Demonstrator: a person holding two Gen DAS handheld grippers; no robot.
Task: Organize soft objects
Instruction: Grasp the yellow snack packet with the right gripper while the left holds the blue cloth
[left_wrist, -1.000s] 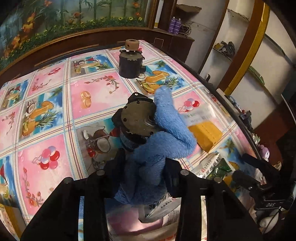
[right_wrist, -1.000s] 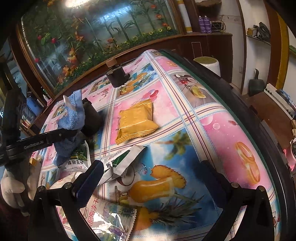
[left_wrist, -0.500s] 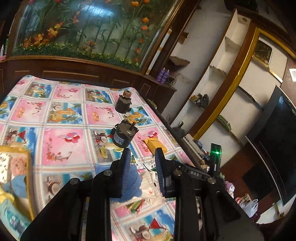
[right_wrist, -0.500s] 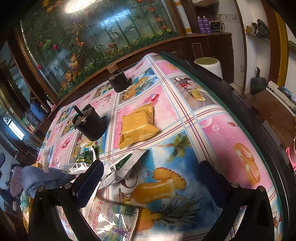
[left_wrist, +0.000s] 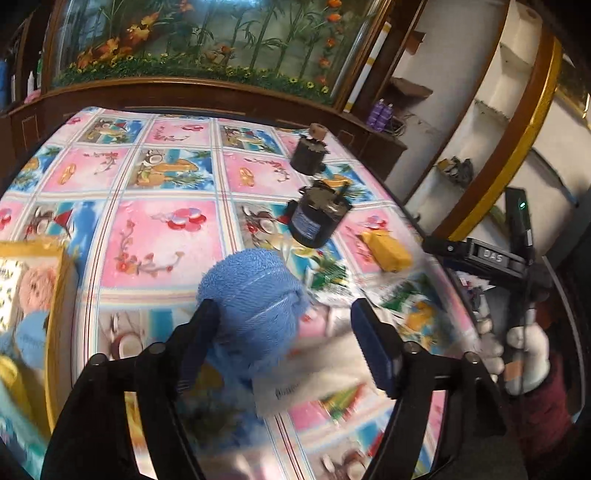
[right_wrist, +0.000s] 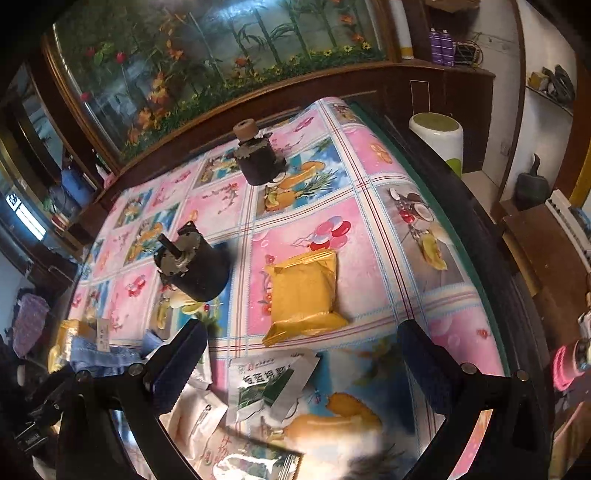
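A yellow box sits at the bench's left edge; the left gripper, jaws released, frames a blue towel; beyond stand two black motors; the right gripper hangs wide apart above a yellow packet and white sachets with unreadable print.

Patterned table: motors, snack packets.

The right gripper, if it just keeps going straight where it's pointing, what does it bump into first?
Probably the yellow packet. The right gripper is open and aimed at it, with the packet lying between the fingers' line of travel. A white-and-green sachet lies nearer but flat on the table, so the gripper might brush that first; depth is unclear.
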